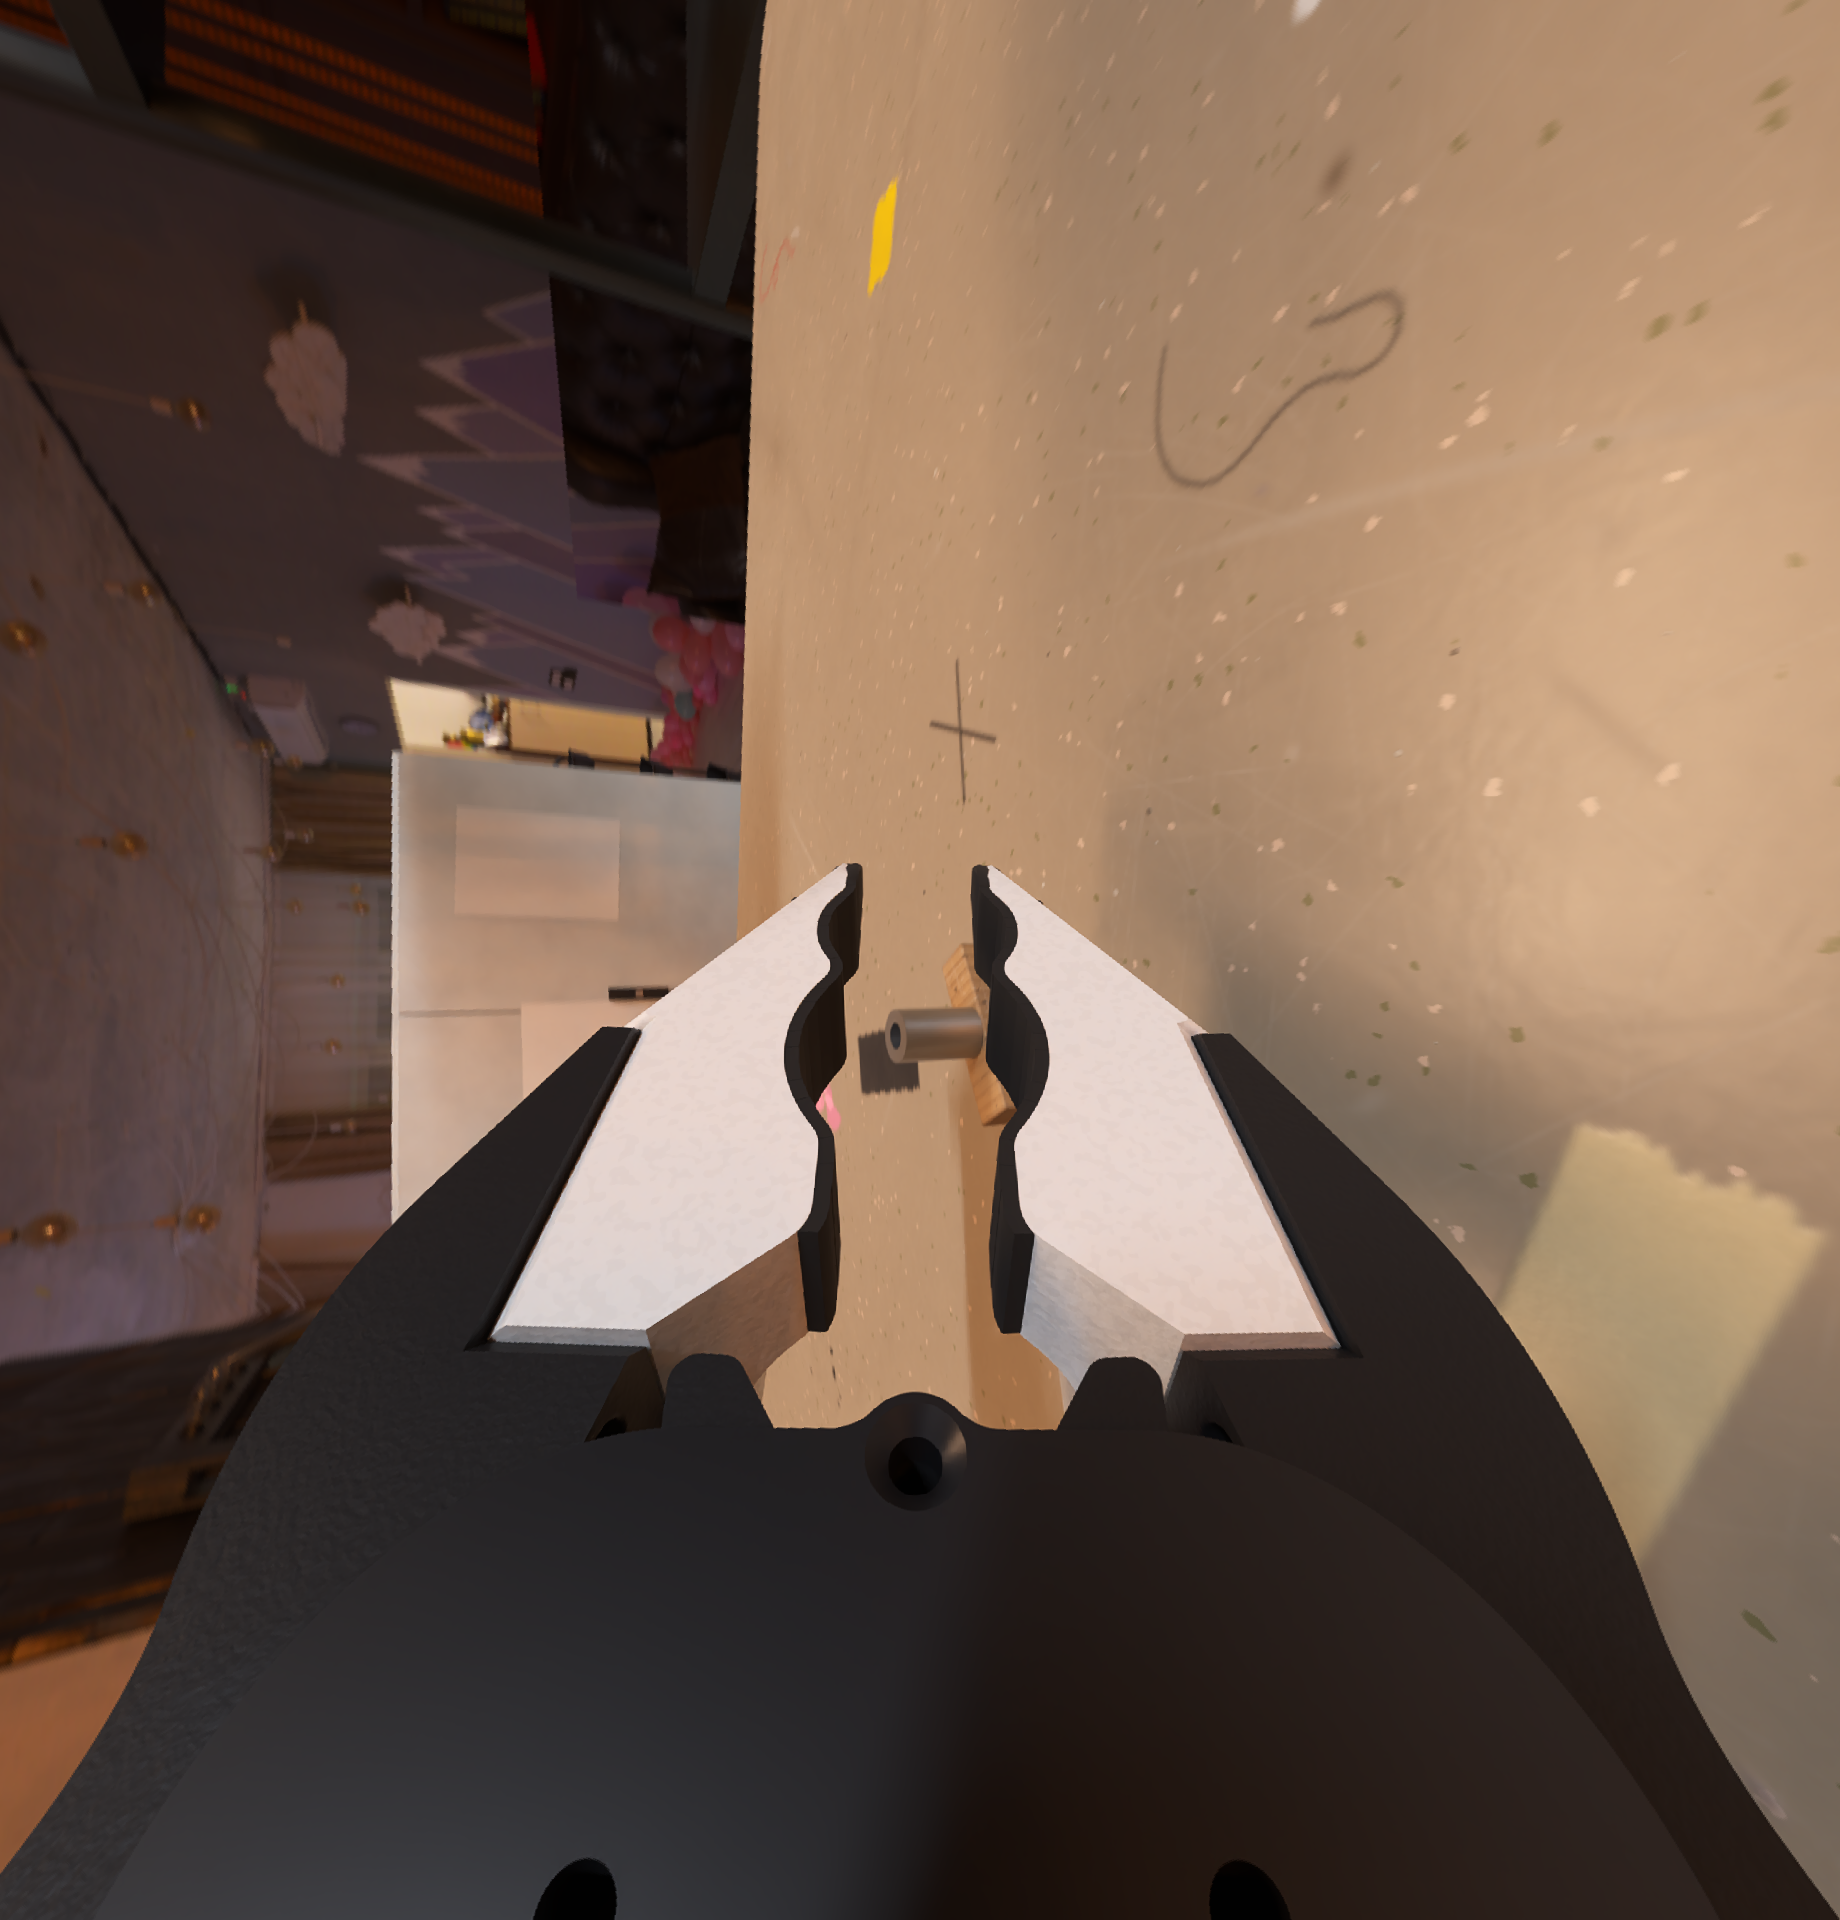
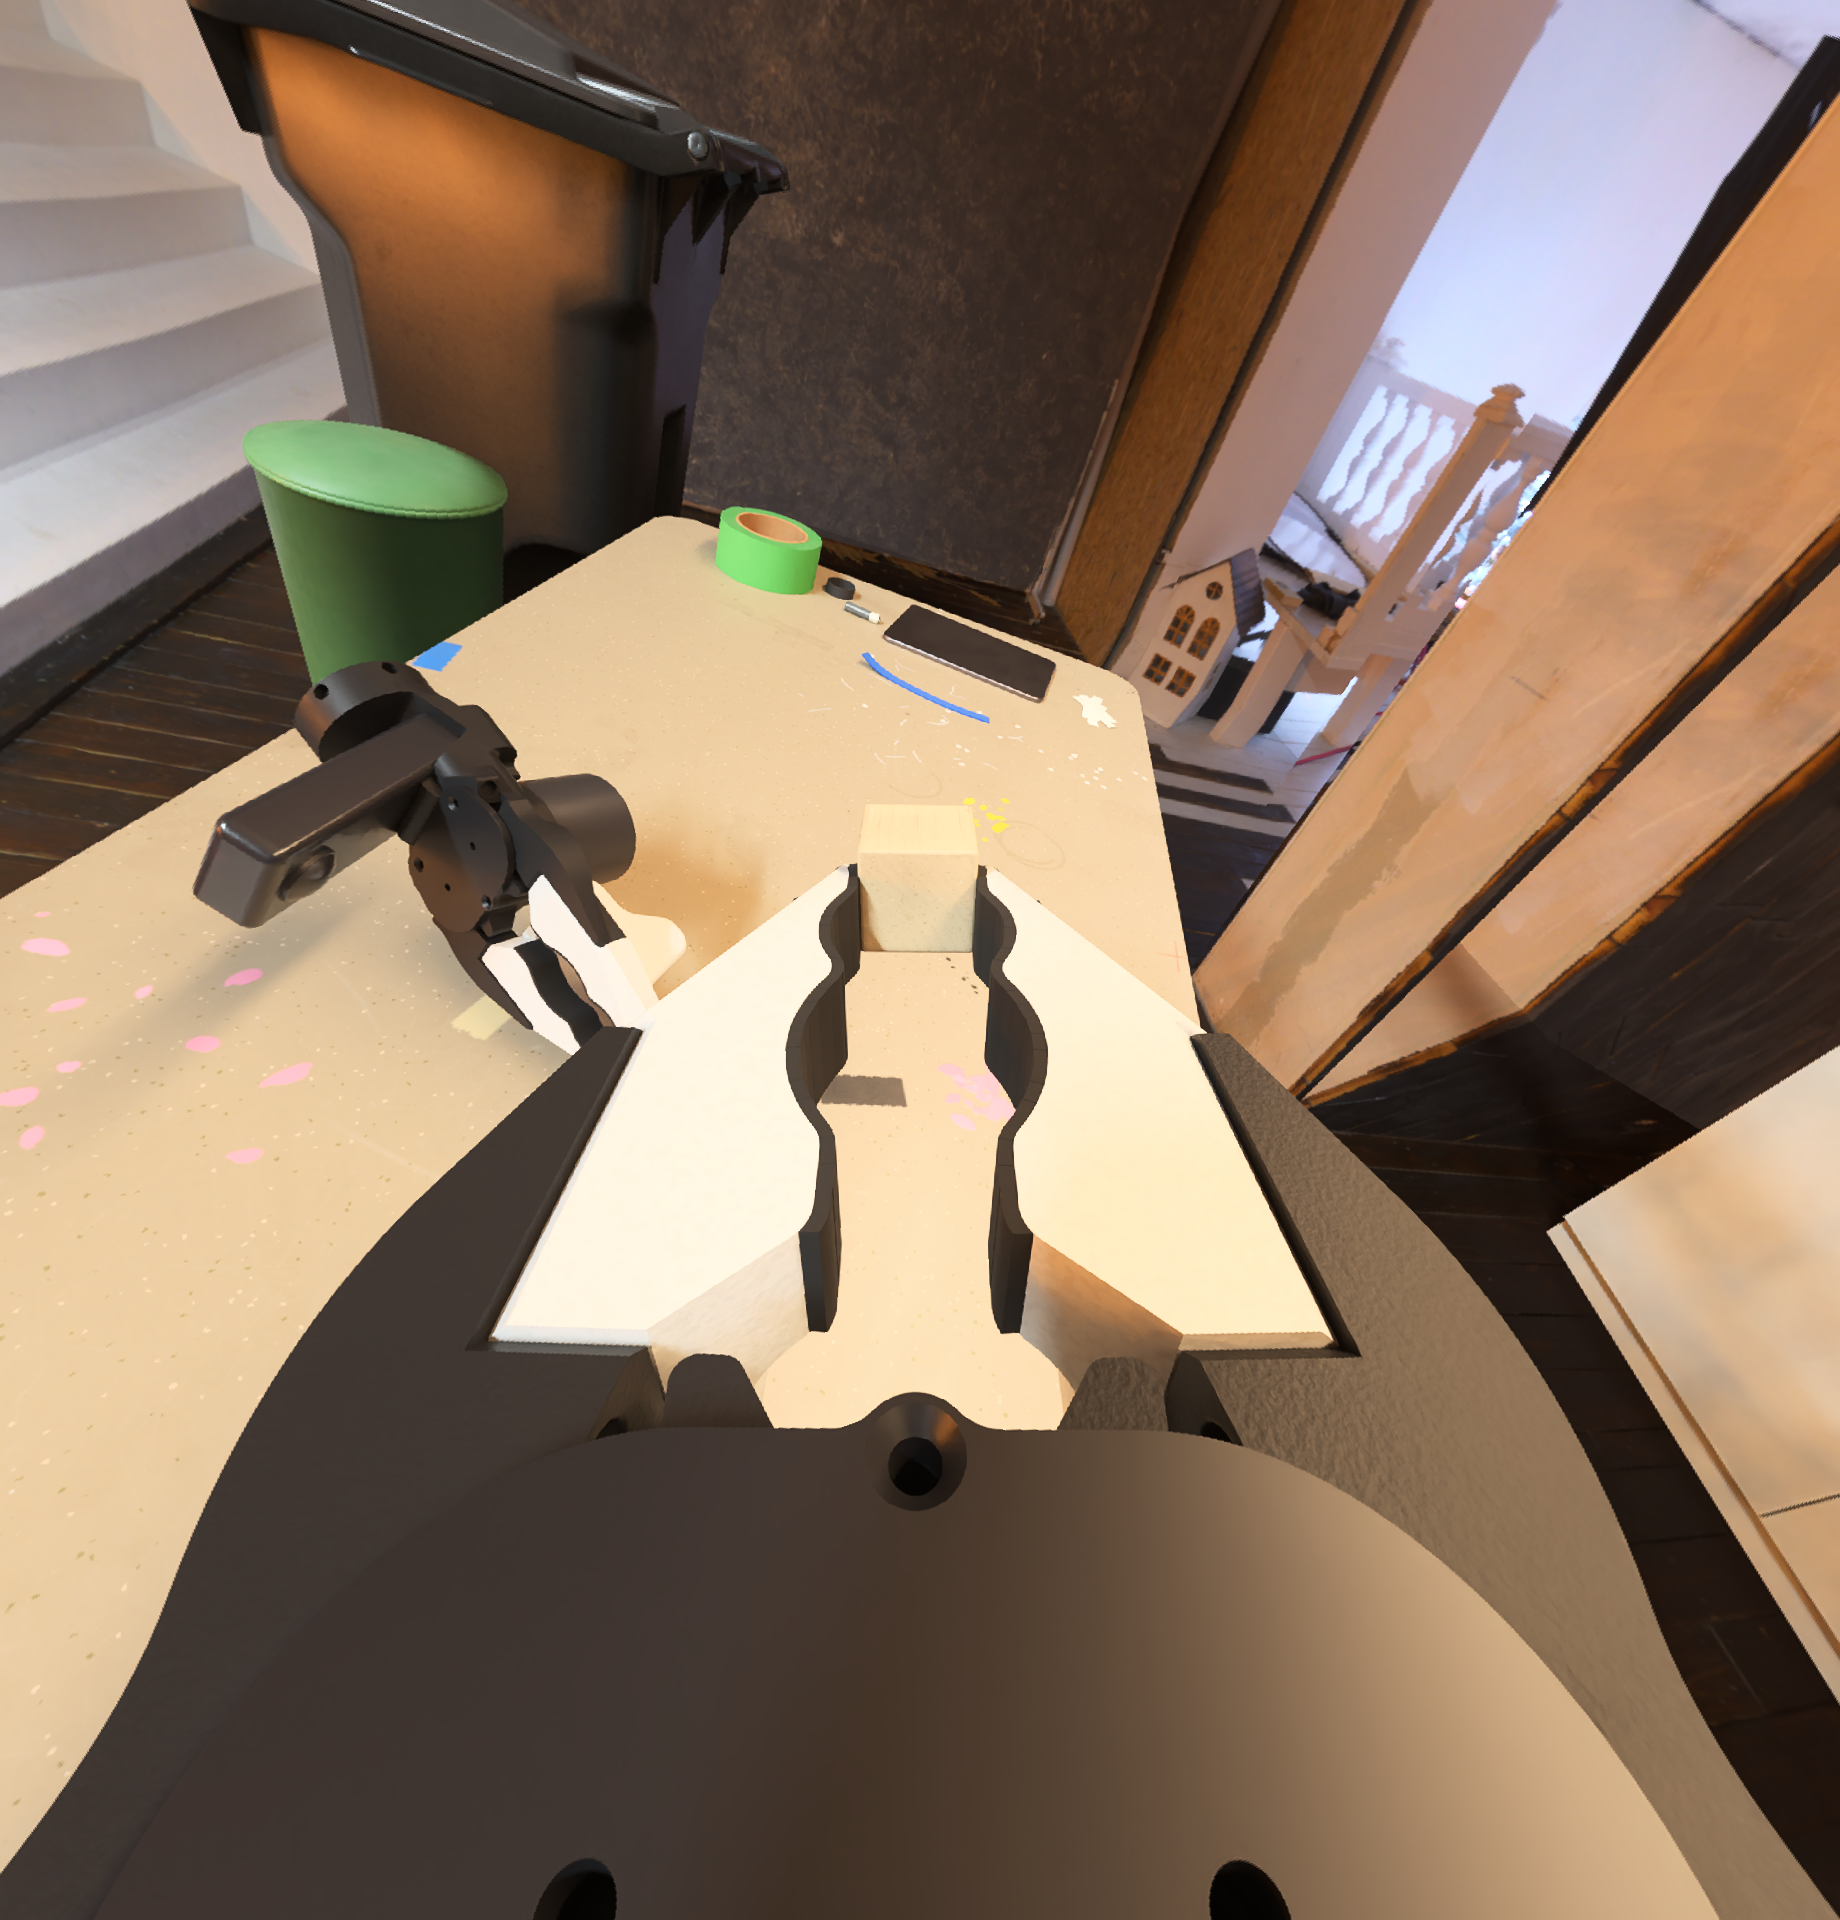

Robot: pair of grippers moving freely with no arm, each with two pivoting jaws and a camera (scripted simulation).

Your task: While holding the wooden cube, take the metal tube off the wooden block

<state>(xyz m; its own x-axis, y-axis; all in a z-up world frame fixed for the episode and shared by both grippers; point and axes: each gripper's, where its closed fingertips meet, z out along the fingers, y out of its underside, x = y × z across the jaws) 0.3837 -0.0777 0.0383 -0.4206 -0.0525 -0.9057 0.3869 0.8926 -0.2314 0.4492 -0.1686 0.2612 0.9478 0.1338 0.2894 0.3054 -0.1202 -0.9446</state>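
Note:
In the left wrist view, which is rolled sideways, a short metal tube (image 1: 935, 1035) sticks out of a small wooden block (image 1: 970, 997) lying on the tan table (image 1: 1311, 727). My left gripper (image 1: 916, 883) is open and empty. The tube shows in the gap between its fingers, some way beyond the tips. My right gripper (image 2: 916, 883) is shut on a pale wooden cube (image 2: 916, 883) at its fingertips and holds it above the table (image 2: 687, 727). The left gripper also shows in the right wrist view (image 2: 609, 1003), to the left, angled down at the table. The tube and block are hidden in that view.
At the table's far end lie a green tape roll (image 2: 768, 549), a dark phone (image 2: 968, 652) and a blue strip (image 2: 921, 691). A green stool (image 2: 376, 540) and a large bin (image 2: 500, 260) stand past the table's far left corner. A pale yellow note (image 1: 1664, 1299) lies on the table.

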